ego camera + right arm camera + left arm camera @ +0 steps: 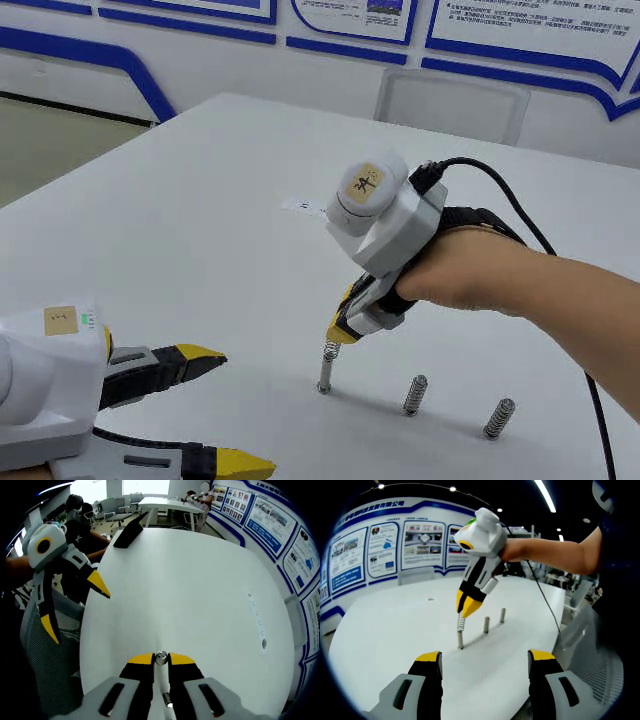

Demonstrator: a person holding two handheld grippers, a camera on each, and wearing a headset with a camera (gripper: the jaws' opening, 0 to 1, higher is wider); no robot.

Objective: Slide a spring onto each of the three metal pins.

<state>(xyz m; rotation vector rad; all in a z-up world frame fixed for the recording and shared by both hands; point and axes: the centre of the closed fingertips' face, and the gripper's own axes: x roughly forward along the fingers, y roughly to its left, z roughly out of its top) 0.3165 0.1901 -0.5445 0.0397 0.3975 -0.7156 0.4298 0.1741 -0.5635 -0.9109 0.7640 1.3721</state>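
The right gripper is pinching a spring between nearly closed jaws, holding it over the top of the leftmost pin, which is standing on the white table. The middle pin and the rightmost pin are each carrying a spring. The left gripper is hovering nearby, jaws spread wide and holding nothing.

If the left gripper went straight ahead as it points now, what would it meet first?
Likely the nearest pin, the one where the right gripper holds a spring. The table between looks free, though depth is hard to judge.
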